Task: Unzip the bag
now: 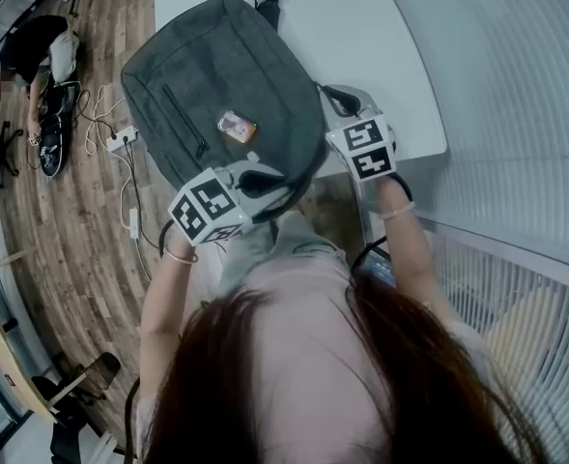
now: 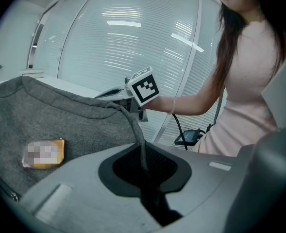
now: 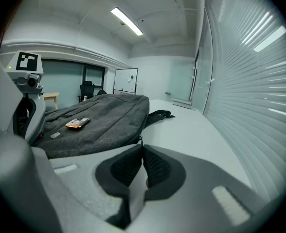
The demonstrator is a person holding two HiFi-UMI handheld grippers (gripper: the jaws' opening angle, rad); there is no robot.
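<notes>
My L gripper (image 2: pixel 143 166) clamped on rim of grey fabric backpack (image 1: pixel 216 85); R gripper (image 3: pixel 141 155) pinched shut on small metal zip pull (image 3: pixel 141 140), bag lies left of it, long axis away from me

The left gripper (image 2: pixel 143 168) pinches a grey strap (image 2: pixel 133 125) between its jaws. To its right, the right gripper (image 3: pixel 142 150) has its jaws pressed together, maybe on a tiny zip pull (image 3: pixel 140 140). The left arm (image 1: pixel 163 298) and right arm (image 1: pixel 414 249) reach forward.
</notes>
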